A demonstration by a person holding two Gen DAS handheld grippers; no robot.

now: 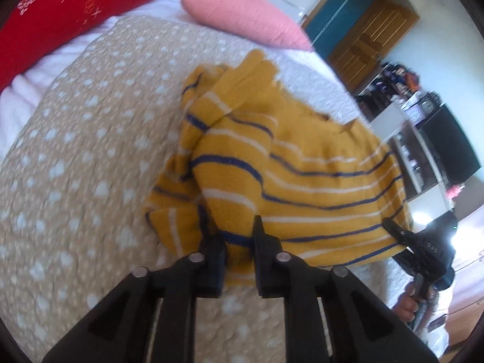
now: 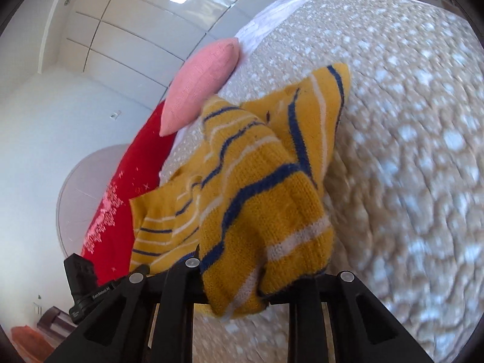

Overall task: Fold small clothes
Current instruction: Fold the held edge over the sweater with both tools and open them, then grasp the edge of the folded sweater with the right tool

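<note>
Striped yellow sweater (image 1: 290, 163), crumpled on dotted tan bedspread (image 1: 90, 151), hem pinched by left gripper (image 1: 234, 233) and right gripper (image 1: 393, 230); red pillow (image 1: 69, 12), pink pillow (image 1: 242, 15) behind.

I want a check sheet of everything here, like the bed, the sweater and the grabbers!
Surface: tan dotted bedspread on a bed.
Job's things: yellow striped sweater, rumpled, its hem lifted.
Clutter: red pillow and pink pillow at the far end.
Grippers: left gripper pinches the hem; right gripper is draped in sweater, fingertips hidden.
Cables: nothing seen.
Surroundings: wooden door, cluttered shelves, white wardrobe.
</note>
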